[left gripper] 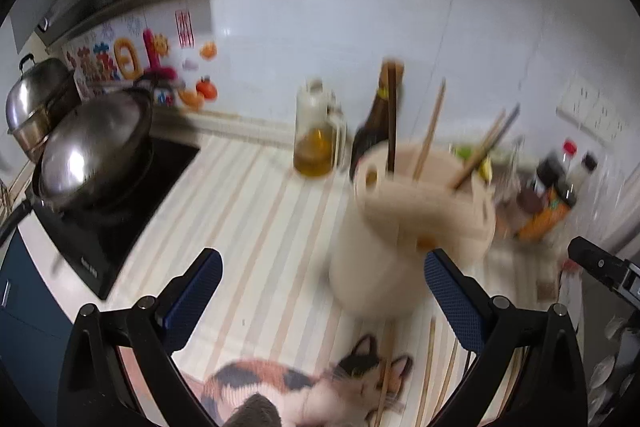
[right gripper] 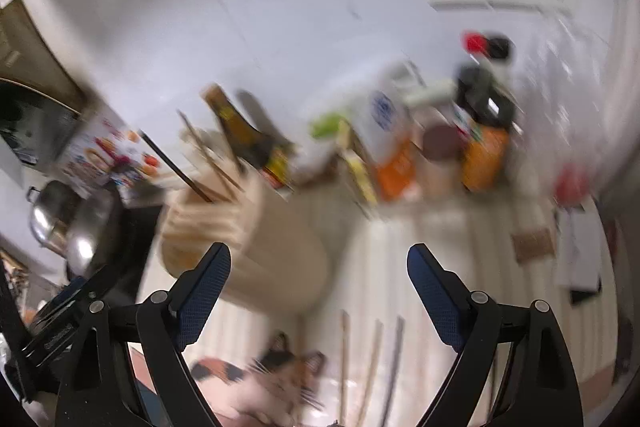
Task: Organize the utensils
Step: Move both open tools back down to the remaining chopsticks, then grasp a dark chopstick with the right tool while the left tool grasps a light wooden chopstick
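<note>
Plainly, both tools stand wide with nothing between their pads. The left gripper (left gripper: 323,287) frames only striped counter, and the right gripper (right gripper: 319,281) likewise spans bare mat. Both views are smeared, so fine detail is uncertain.

The utensil holder (left gripper: 404,227), a pale cylinder with a wooden rim, stands upright on the striped mat (left gripper: 248,211). In the left wrist view it sits at about one o'clock from the jaw gap, just behind the right-hand pad; in the right wrist view it sits at about eleven o'clock, behind the left-hand pad. Several chopsticks in the holder (left gripper: 430,131) already lean out of its top.

What matters for the coming move is the loose chopsticks (right gripper: 374,363) lying flat on the mat, near a cat-shaped picture (left gripper: 360,375) on it. In the right wrist view they lie at roughly six o'clock from the jaw gap, nearly centred between the fingers, their long axes running twelve to six, along the way the tool points. In the left wrist view they sit at about five o'clock, under the right-hand finger.

I judge the right hand the better placed to take one: it would drop toward six o'clock and close across the shaft, then carry it up to the holder at eleven. Thin sticks lying side by side could come up two at once.
</note>
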A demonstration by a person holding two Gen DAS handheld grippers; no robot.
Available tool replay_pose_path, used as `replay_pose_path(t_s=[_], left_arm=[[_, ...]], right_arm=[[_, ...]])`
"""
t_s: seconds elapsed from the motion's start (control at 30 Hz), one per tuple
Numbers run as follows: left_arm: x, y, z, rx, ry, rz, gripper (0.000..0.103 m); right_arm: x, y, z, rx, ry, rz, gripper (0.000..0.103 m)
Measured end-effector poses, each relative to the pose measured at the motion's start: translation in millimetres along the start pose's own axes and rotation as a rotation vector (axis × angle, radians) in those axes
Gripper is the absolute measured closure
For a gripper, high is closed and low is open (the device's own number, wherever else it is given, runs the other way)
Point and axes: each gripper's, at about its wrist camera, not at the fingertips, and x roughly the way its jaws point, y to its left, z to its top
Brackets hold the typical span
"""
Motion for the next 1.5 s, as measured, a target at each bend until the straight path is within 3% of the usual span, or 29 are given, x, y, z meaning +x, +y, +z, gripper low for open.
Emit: replay_pose_path(t_s=[0.33,0.57,0.8,0.93,1.27,1.33,1.4,1.43,1.5], left_arm=[[61,-27,-90,0.092,0.241,0.035,0.0],[95,-50,-127,0.173,0.352,0.038,0.0],[120,-73,-154,0.252,0.42,0.046,0.0],[130,-82,-164,0.277,0.45,0.048,0.0],[143,-88,-176,0.299,0.477,0.022,0.001],[144,-91,-177,0.306,0.474,0.004,0.007],[143,-95,-180,0.315,0.477,-0.005,0.03],[143,-95,-180,0.311,0.476,-0.016,0.033],[141,-97,-180,0.295,0.47,-0.045,0.053]], right_arm=[[59,-57,-76,0.031,0.224,-0.141,0.012],[107,-73,-121,0.009,0.38,-0.221,0.012],[131,-79,-140,-0.009,0.451,-0.259,0.045],[139,-78,-145,-0.014,0.473,-0.261,0.055],[148,-69,-150,-0.06,0.495,-0.281,0.064],[147,-68,-151,-0.073,0.49,-0.279,0.067],[150,-63,-155,-0.078,0.492,-0.268,0.077],[150,-62,-156,-0.08,0.496,-0.257,0.087],[150,-61,-158,-0.084,0.514,-0.249,0.096]])
